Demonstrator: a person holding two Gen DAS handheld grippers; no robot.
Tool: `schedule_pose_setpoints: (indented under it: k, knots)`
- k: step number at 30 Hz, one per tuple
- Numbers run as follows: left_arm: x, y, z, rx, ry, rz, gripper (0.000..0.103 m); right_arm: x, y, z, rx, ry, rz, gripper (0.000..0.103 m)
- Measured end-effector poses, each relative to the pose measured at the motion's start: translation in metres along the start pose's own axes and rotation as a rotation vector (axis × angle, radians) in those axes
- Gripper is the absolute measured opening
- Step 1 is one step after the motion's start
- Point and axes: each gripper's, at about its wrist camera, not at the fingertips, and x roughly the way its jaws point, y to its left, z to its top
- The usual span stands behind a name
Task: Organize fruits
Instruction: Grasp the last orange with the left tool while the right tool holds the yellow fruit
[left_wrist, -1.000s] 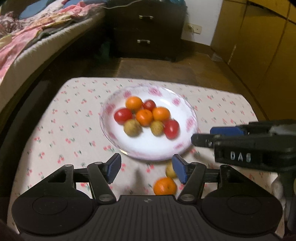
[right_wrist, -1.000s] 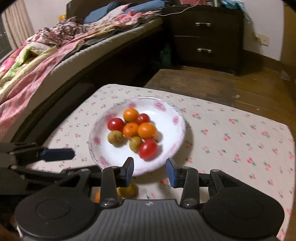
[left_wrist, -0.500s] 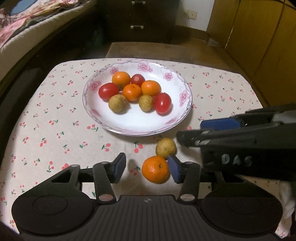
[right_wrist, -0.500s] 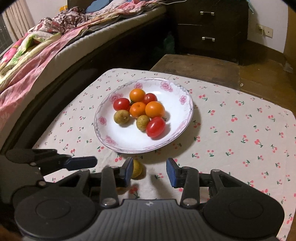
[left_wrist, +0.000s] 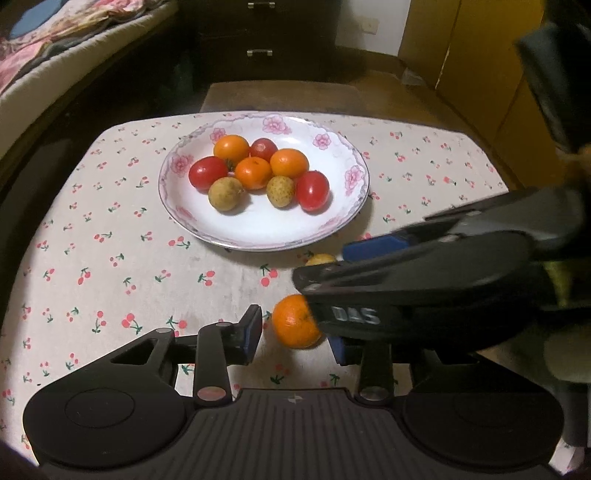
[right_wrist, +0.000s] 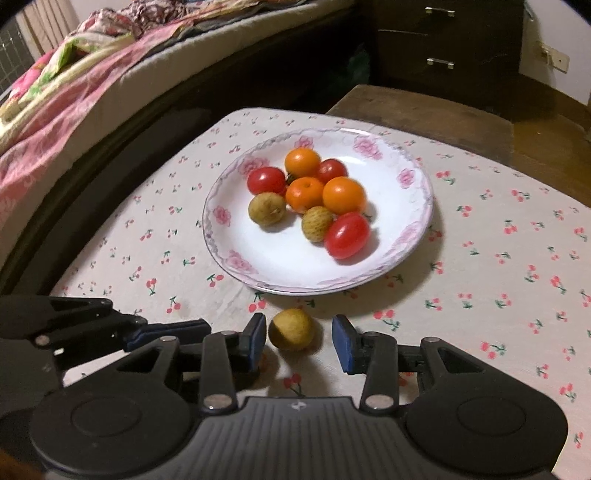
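Both grippers have dropped closer to the cherry-print table (right_wrist: 480, 229), the wide-open left gripper (left_wrist: 295, 338) bracketing the small orange tangerine (left_wrist: 293, 326) and the wide-open right gripper (right_wrist: 299, 341) bracketing the yellowish-brown longan (right_wrist: 291, 328) just before the white floral plate (right_wrist: 413, 236), so grasps seem imminent.

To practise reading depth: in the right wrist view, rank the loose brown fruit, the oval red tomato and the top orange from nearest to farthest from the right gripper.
1. Loose brown fruit, between the right gripper fingers, on the cloth.
2. Oval red tomato, plate's near right.
3. Top orange, plate's far side.
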Motion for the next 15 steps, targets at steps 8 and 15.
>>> schedule_pose_setpoints:
  k: [8, 15]
  knots:
    - [-0.001, 0.006, -0.001, -0.013, 0.008, -0.018, 0.060, 0.005, 0.005, -0.001, -0.073, 0.003, -0.022, 0.040]
    - [0.001, 0.005, -0.001, 0.000, 0.005, -0.023, 0.063, -0.016, -0.002, -0.003, -0.053, -0.025, -0.014, 0.034]
